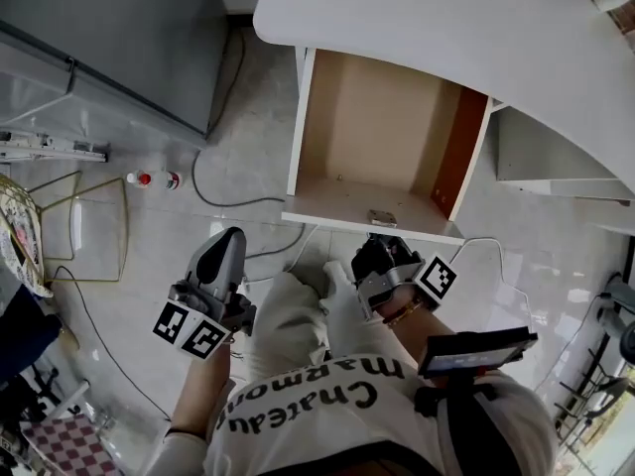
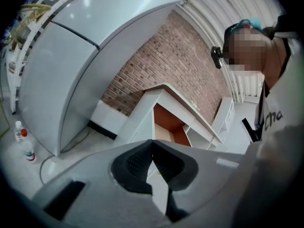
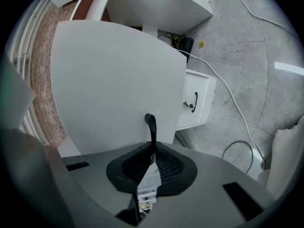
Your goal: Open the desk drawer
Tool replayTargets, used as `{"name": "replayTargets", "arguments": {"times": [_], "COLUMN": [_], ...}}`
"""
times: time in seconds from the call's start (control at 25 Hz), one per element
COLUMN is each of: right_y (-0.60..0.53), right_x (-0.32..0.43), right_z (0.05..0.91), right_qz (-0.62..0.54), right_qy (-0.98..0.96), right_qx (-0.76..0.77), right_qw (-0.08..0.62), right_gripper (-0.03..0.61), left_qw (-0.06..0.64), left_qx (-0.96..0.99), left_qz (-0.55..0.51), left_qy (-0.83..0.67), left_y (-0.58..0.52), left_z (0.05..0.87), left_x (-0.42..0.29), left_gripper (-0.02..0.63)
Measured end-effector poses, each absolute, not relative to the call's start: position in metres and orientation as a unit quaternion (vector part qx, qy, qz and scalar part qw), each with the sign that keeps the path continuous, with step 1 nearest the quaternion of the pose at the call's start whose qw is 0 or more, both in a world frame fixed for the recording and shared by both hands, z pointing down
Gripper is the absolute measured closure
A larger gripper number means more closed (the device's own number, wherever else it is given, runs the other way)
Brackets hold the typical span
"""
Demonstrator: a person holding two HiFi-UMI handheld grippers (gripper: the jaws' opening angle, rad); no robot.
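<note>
Floor (image 1: 149,266) of pale shiny tiles takes most of the head view, with a grey cable (image 1: 228,201) lying on it. Above it stands the white table (image 1: 417,18) with its curved edge. The drawer (image 1: 367,117) comes out from under this table toward the person. It stands far out, and its brown inside is bare as far as I can see.

The right hand-held gripper (image 1: 382,234) is at the middle of the drawer's white front. In the right gripper view its jaws are closed on the dark handle (image 3: 150,127), which goes straight in between the black pads. The left hand-held gripper (image 1: 230,241) hangs over the floor to the left of the drawer, well apart from it. Its jaws meet at the tips with nothing between them, so it is closed and empty.

Two small bottles (image 1: 154,178) stand on the floor further left.

I judge the task almost finished: the drawer is open already. What remains is perhaps a last short pull and then to release the handle.
</note>
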State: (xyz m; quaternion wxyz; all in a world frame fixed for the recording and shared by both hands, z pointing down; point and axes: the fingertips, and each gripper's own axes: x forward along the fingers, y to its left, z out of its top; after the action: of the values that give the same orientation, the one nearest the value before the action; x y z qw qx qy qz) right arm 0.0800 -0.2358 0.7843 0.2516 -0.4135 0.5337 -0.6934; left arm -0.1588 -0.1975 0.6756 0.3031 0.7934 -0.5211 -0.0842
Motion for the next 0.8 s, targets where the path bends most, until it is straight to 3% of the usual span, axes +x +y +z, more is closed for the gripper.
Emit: {"name": "replayTargets", "arguments": {"times": [0.36, 0.8], "right_y": [-0.225, -0.142], "right_x": [0.092, 0.101], "right_z": [0.785, 0.762], "right_qz": [-0.689, -0.724], "right_qy": [0.531, 0.492], "right_qx": [-0.419, -0.440], "right_qw": [0.260, 0.198], "right_gripper": [0.549, 0.549], "left_qw": [0.357, 0.397], "left_qx": [0.777, 0.767], "left_qz": [-0.077, -0.064], "left_qy": [-0.513, -0.500], "left_y": [-0.168, -0.157], "left_z": [0.653, 0.625], "left_x": [-0.137, -0.107], "left_gripper": [0.598, 0.598]}}
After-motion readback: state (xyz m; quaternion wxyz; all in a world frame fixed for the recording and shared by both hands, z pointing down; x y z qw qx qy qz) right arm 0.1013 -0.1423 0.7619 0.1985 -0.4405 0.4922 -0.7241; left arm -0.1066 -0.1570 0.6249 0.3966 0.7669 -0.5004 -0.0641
